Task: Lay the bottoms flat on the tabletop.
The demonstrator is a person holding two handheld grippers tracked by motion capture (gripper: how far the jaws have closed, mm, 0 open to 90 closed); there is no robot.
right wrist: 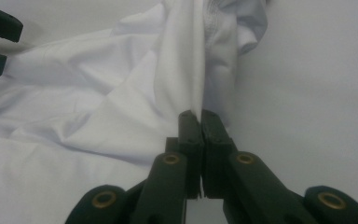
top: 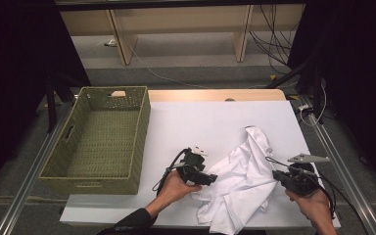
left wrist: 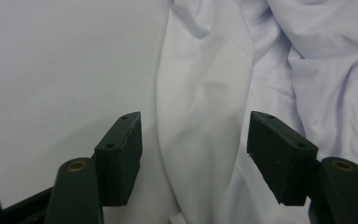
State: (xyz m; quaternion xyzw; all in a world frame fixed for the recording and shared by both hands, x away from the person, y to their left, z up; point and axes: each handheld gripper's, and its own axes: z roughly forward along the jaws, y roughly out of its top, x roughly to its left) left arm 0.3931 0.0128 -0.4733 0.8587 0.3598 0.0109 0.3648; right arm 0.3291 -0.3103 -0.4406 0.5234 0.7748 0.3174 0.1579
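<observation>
The shirt (top: 245, 183) lies crumpled right of the basket (top: 103, 137), at the table's near edge. Right gripper (right wrist: 200, 116) has its jaws pressed together, pinching a fold. Left gripper (left wrist: 196, 154) is spread wide around a ridge of cloth. I'd push it lower before closing, to grab one layer cleanly, not the bunch.

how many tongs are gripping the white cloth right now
1: the right tongs are shut on a fold of the white cloth. The left tongs stand open around another fold.
</observation>
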